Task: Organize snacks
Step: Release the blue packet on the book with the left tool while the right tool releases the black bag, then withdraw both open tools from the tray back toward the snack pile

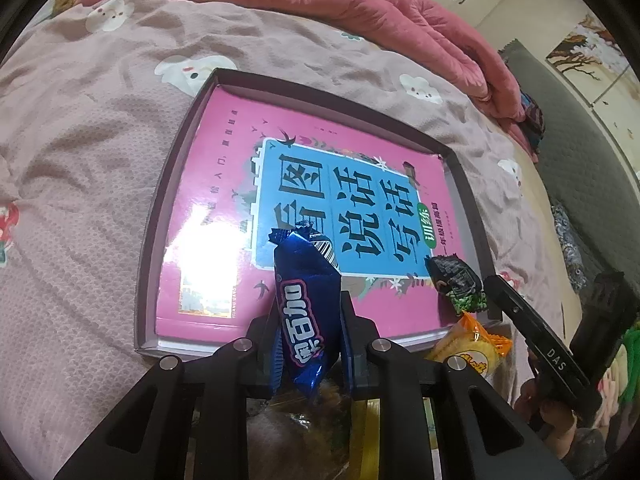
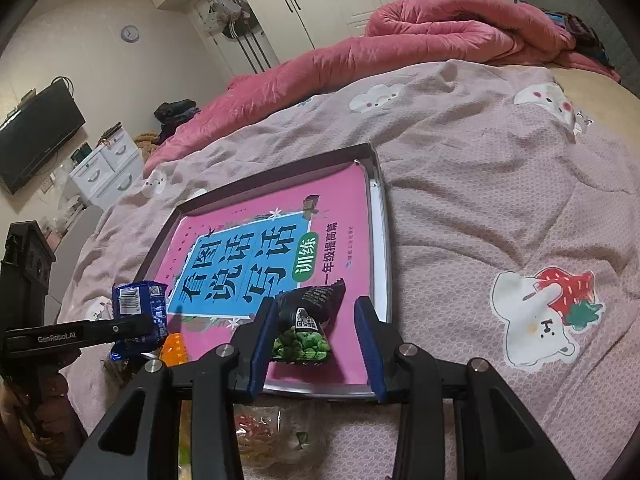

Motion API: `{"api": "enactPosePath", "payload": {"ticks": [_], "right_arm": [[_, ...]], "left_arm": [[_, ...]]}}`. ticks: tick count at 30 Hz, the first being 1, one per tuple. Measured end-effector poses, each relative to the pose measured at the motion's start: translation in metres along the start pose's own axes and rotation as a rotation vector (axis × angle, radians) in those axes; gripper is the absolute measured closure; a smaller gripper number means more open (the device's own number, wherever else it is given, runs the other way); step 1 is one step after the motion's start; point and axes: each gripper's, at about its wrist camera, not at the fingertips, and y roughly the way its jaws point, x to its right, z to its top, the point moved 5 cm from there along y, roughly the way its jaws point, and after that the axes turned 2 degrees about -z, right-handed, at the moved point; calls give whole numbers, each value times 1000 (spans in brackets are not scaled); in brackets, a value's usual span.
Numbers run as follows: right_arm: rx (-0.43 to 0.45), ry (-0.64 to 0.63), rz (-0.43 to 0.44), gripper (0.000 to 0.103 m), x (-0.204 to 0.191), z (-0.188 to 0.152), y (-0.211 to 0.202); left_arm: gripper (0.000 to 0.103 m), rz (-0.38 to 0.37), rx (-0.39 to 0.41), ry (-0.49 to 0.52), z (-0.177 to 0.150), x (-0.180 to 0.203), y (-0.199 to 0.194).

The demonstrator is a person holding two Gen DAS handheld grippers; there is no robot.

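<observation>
Blue snack packet (image 1: 306, 304), glossy crinkled foil, pinched in the left tool (image 1: 308, 344), long axis running toward 12 o'clock over the tray's near edge. Green pea packet (image 2: 306, 330) lies on the pink book (image 2: 248, 248) in the shallow tray (image 2: 380, 216), between the right tool's (image 2: 316, 336) spread pads, apparently not gripped; right hand nearer it. Orange packet (image 1: 474, 346) at the tray's near corner. Quilted bed cover (image 2: 500, 208) beneath.

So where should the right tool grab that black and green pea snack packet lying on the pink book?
Grip the black and green pea snack packet across its puffy green end, coming from above: that end faces the right tool, already astride it.
</observation>
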Motion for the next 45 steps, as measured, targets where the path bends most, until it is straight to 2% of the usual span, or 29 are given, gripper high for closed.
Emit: {"api": "enactPosePath", "payload": {"ticks": [8,13,15,20,26,39,45], "right_arm": [[-13,-3,3,63,-2,-3,1],[-13,-2,4,63,-2,-3,1],[-10,-2,6,63,-2,-2,1],[-1,-1,8,63,-1,0,-1],[16,-9,15,63,-4,1,-6],[70,5,55,45,-8,8,-23],[89,-5,79,42,-14,9,-33]], "left_arm": [[72,9,5,-22,1,-7,-5],[63,22,13,-28,3,-11,-9],[58,32,21,-28,4,-13,-11],[56,45,34,-30,7,-16,-17],[46,58,55,-27,10,-15,-27],[34,71,81,14,5,-3,-47],[33,57,101,24,2,4,-56]]}}
